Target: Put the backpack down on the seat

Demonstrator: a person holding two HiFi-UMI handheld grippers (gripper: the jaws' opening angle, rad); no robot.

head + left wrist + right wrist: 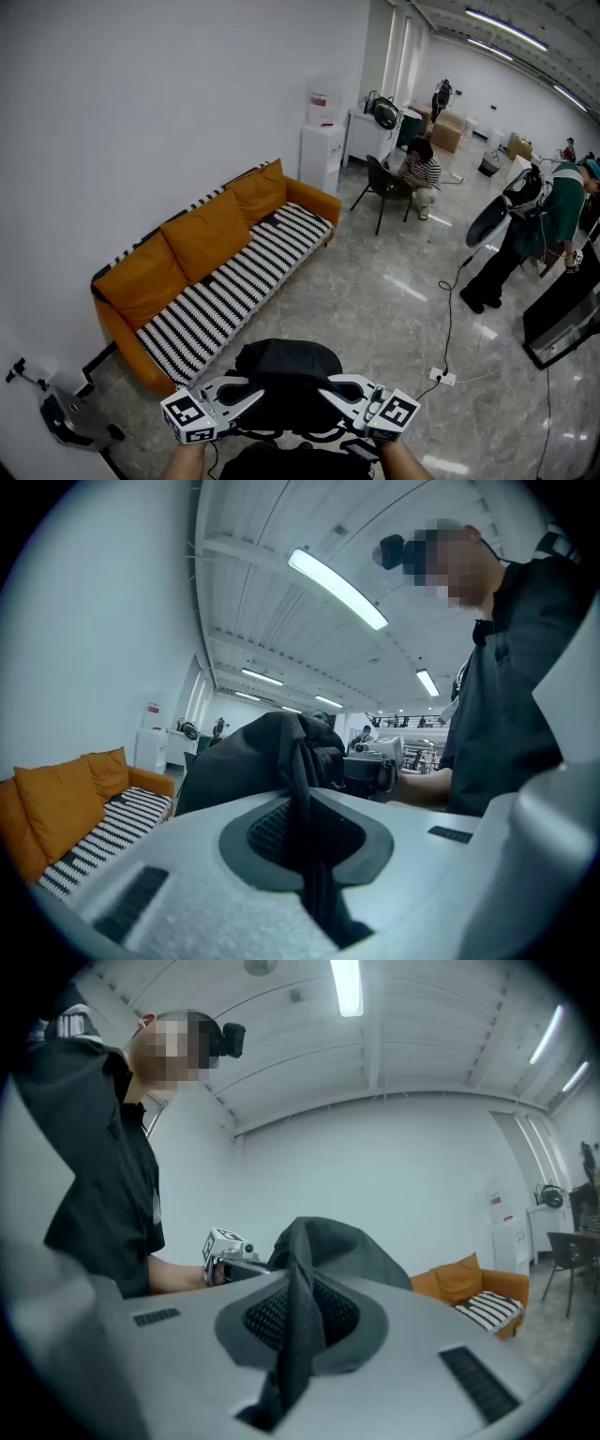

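1. A black fabric backpack (286, 373) hangs in the air between two hand-held grippers. It sits just beyond both sets of fingers and touches them. It is not yet on any seat.
2. The left gripper (251, 394) has its fingers fully closed on a dark strap (303, 794) of the backpack. The strap runs up between the pads, and the bag's bulk rises just past the fingertips.
3. The right gripper (330, 392) is closed the same way. Its pads pinch another band of the same black fabric, with the bag bulging just beyond them.
4. An orange sofa (122, 323) with a black-and-white striped seat cover (234, 295) lies ahead and to the left of the fingers. It is lower than them and well apart from them.
5. The sofa's long axis slants from near left to far right, away from the fingertips. The left gripper is the nearer of the two to the seat.
6. The coming move probably needs both grippers to carry the bag forward and leftward together. They would then lower it onto the striped cover before the fingers let go.
7. Counts: one backpack, two grippers, one sofa, and three orange back cushions (208, 234) along its back.
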